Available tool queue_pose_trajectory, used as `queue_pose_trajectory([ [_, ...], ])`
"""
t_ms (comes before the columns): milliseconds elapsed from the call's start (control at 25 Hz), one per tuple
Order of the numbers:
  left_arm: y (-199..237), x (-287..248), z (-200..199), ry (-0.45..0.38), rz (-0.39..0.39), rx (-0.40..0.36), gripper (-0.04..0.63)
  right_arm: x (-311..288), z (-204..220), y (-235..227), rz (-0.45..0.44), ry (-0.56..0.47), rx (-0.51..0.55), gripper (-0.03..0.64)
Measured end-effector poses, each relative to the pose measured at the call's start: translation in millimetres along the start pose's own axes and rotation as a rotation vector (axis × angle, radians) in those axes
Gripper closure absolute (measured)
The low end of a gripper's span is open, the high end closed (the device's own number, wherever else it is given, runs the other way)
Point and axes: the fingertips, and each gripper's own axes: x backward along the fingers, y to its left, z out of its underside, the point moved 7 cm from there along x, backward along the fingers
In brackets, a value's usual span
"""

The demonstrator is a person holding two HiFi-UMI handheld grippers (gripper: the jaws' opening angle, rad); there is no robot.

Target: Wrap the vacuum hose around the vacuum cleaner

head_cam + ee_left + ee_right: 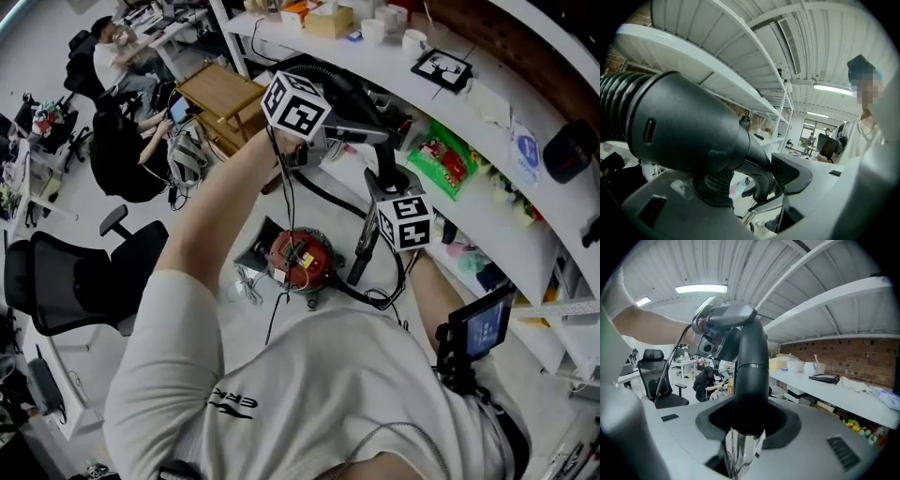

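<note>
The red, round vacuum cleaner (300,258) sits on the floor below my raised arms. Its black ribbed hose (618,101) ends in a thick black cuff (689,126). My left gripper (361,134) (747,187) is shut on that cuff, high above the cleaner. The cuff bends into a black wand (752,376) with a chrome tube (740,451) below it. My right gripper (375,230) (745,427) is shut on the wand, lower and to the right of the left gripper. More hose loops on the floor (386,292) beside the cleaner.
Curved white shelves (487,178) with boxes, cups and packets run along the right. A black office chair (70,281) stands at the left, a wooden stool (220,94) beyond the cleaner. Seated people work at desks (122,66) far left. A small screen (480,328) hangs by my right side.
</note>
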Motion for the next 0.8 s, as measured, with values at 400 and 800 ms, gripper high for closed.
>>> queue_pose_trajectory([
  [400, 12, 154, 65, -0.148, -0.156, 0.102, 0.359, -89, -29, 101, -0.253, 0.137, 0.163, 0.472],
  [800, -42, 301, 141, -0.230, -0.399, 0.162, 0.365, -140, -44, 242, -0.576, 0.196, 0.299, 0.472],
])
